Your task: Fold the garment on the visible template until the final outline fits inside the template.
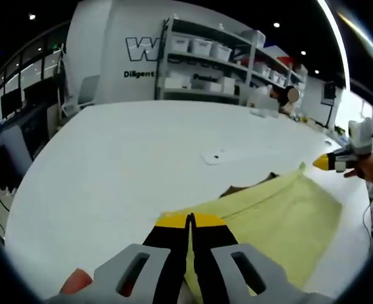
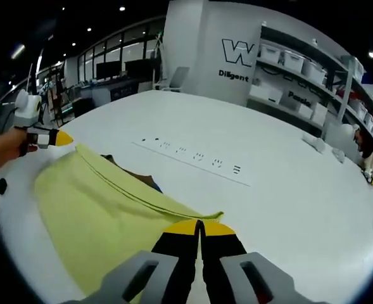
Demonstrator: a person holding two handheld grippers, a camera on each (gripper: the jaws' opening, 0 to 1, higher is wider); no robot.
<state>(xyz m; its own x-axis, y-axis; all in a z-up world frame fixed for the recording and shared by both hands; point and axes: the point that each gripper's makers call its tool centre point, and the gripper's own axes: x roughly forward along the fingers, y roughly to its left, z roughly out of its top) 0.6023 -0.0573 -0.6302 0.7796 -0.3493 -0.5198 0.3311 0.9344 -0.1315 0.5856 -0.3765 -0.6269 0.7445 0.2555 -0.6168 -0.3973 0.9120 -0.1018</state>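
A pale yellow garment [image 1: 281,218] lies spread on the white table [image 1: 123,171], its folded edge stretched between the two grippers. My left gripper [image 1: 189,219] is shut on one corner of it; seen from the right gripper view, this same gripper [image 2: 58,138] sits at the garment's far corner, held by a hand. My right gripper [image 2: 199,223] is shut on the other corner of the garment [image 2: 97,209], and it appears in the left gripper view as a yellow-tipped gripper [image 1: 325,163]. A dark brown piece [image 1: 243,188] [image 2: 145,179] peeks out from under the fabric; most of it is hidden.
A small white tag [image 1: 215,156] lies on the table beyond the garment. A row of small dark marks [image 2: 192,155] runs across the tabletop. Shelves with white bins [image 1: 205,63] stand past the far edge, and a person [image 1: 281,98] sits there.
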